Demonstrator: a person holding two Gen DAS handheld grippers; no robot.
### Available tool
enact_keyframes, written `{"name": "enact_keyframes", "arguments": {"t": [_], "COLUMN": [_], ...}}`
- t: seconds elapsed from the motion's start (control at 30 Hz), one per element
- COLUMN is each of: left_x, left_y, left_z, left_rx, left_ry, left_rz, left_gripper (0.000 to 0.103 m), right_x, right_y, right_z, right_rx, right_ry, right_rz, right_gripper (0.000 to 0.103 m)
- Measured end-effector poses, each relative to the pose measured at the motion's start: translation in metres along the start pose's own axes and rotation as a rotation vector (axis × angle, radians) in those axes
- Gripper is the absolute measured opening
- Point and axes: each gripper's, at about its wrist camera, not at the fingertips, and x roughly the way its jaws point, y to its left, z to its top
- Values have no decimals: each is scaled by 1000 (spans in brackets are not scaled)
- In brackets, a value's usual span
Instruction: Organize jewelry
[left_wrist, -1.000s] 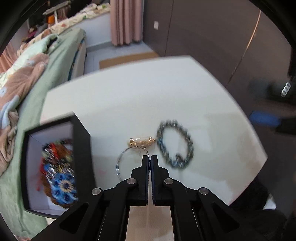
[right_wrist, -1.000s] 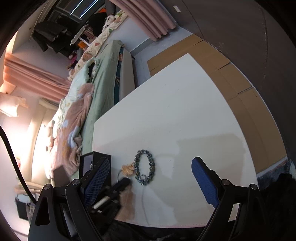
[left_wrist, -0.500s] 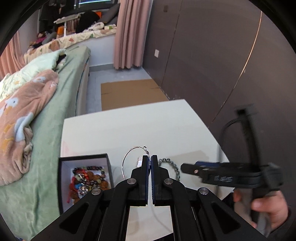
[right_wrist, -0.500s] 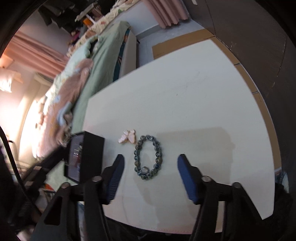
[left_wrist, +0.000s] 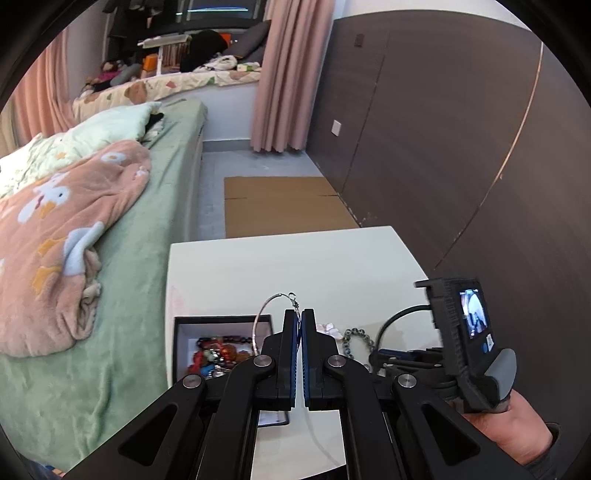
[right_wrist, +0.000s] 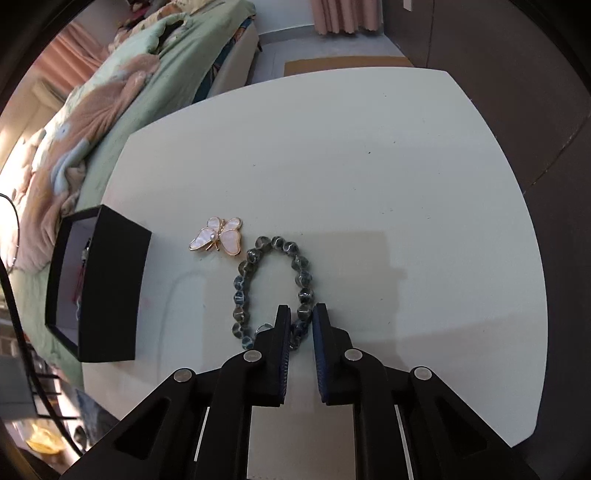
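My left gripper (left_wrist: 299, 314) is shut on a thin silver hoop earring (left_wrist: 266, 308) and holds it in the air above the black jewelry box (left_wrist: 183, 345), which holds several colourful beaded pieces. My right gripper (right_wrist: 300, 315) is low over the white table (right_wrist: 351, 177), its jaws narrowly apart on either side of the near beads of a grey-blue beaded bracelet (right_wrist: 242, 288) lying flat. A pearly butterfly brooch (right_wrist: 218, 239) lies just left of the bracelet. The box (right_wrist: 110, 280) also shows at the left of the right wrist view. The bracelet (left_wrist: 356, 338) and brooch (left_wrist: 328, 328) are partly hidden in the left wrist view.
A bed with a green cover and a peach blanket (left_wrist: 66, 221) runs along the table's left side. A dark wall (left_wrist: 461, 147) stands to the right. Flat cardboard (left_wrist: 280, 203) lies on the floor beyond the table. The right gripper's body and the hand holding it (left_wrist: 461, 350) sit right of the left gripper.
My left gripper has lifted the hoop earring off the table and carried it up and towards the box. My right gripper has come down to the bracelet and narrowed its jaws around the beads.
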Motion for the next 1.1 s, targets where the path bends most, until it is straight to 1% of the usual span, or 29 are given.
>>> {"name": "enact_keyframes", "arguments": {"t": [0.03,0.1,0.17,0.2,0.27,0.4,0.47,0.5,0.53,0.57,0.6,0.63,0.7,0.83,0.93,1.0,1.07,1.1], "left_x": [-1,-3,-3,-3,-3,-2,-1,-1,-1,-3,-5,-9,-14,-18,-24,-30,-37,-40], "left_y": [3,8,14,15,22,35,43,46,49,54,58,63,69,82,93,100,108,112], "left_z": [0,-1,-3,-4,-6,-8,-9,-9,-10,-11,-12,-14,-15,-17,-18,-19,-20,-21], "left_rx": [-11,-25,-41,-52,-83,-129,-157,-165,-173,-183,-191,-199,-203,-213,-218,-226,-240,-248], "left_ry": [-3,-3,2,0,0,5,22,27,28,23,14,-3,-20,-17,-25,-37,-52,-58], "left_rz": [-5,-17,-22,-33,-85,-98,-101,-97,-92,-91,-90,-86,-72,-58,-45,-33,-20,-16], "left_gripper": [2,2,2,2,2,2,4,11,26,35,52,62,64,64,64,64,64,64], "right_x": [-3,-18,-34,-41,-57,-82,-86,-87,-88,-88,-87,-89,-90,-94,-94,-90,-84,-79], "right_y": [-1,-5,-11,-12,-12,5,16,21,26,32,39,45,55,78,93,102,114,121], "right_z": [0,0,0,0,-1,-1,-1,-2,-1,-1,0,1,1,2,4,6,8,9], "right_rx": [10,32,63,78,100,83,73,70,68,67,64,60,52,30,19,19,16,12], "right_ry": [-6,-55,-103,-123,-172,-247,-257,-259,-259,-260,-263,-268,-279,-297,-296,-285,-259,-230], "right_rz": [18,52,126,158,225,342,371,381,393,401,412,423,442,490,517,547,591,618], "right_gripper": [11,11,11,11,11,10,10,10,10,10,10,10,10,10,10,10,10,10]}}
